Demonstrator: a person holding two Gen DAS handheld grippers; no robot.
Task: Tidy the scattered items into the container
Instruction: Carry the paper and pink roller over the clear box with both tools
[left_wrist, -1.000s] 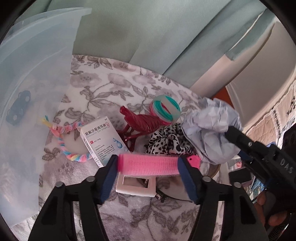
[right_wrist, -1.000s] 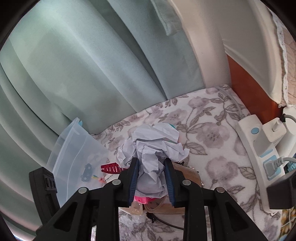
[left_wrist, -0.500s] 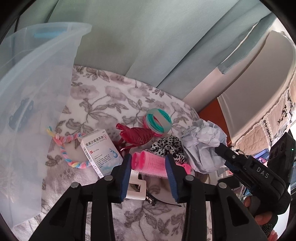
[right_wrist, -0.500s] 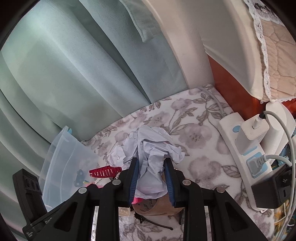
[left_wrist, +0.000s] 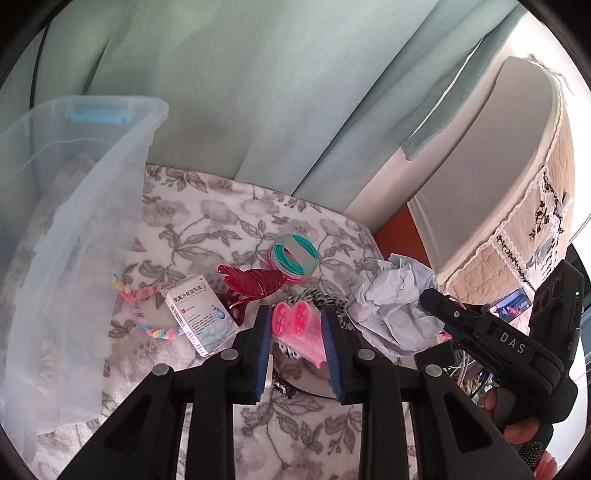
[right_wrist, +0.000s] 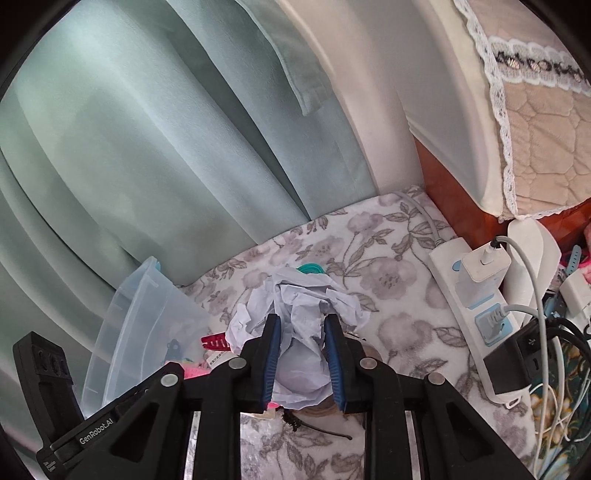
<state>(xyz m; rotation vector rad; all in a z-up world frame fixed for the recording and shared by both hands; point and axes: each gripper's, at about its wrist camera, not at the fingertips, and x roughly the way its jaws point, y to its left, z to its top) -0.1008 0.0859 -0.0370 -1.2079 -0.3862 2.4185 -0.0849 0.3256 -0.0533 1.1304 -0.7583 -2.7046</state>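
a grey floral blanket (left_wrist: 229, 221) covers the surface, with pale green curtains (left_wrist: 240, 92) hanging behind it. the left gripper (left_wrist: 296, 334) has a pink hair roller (left_wrist: 295, 325) between its blue pads, lifted off the blanket; the roller's long axis runs along the fingers, its open round ends facing away from the camera, and the jaws are narrow and closing on it. the right gripper (right_wrist: 301, 354) has crumpled pale blue paper (right_wrist: 299, 317) wedged between its pads, jaws narrow and closing, the wad bulging out above and to both sides of the fingers. on the blanket beyond the roller lie a dark red claw clip (left_wrist: 255, 284), a small white medicine box (left_wrist: 199, 317) lying tilted, a pastel braided cord (left_wrist: 147, 314), a stack of teal and pink hair rings (left_wrist: 295, 254) and a black-and-white patterned scrunchie (left_wrist: 317, 299) partly hidden behind the roller. the clear plastic container (left_wrist: 85, 229) stands at the left edge of the blanket, with a blue latch on its far rim; a small dark item shows through its wall in the right wrist view, though i cannot tell what it is. to the right, a white power strip (right_wrist: 469, 295) with plugged-in chargers lies on the blanket, near a quilted beige cover with lace trim (right_wrist: 535, 110).
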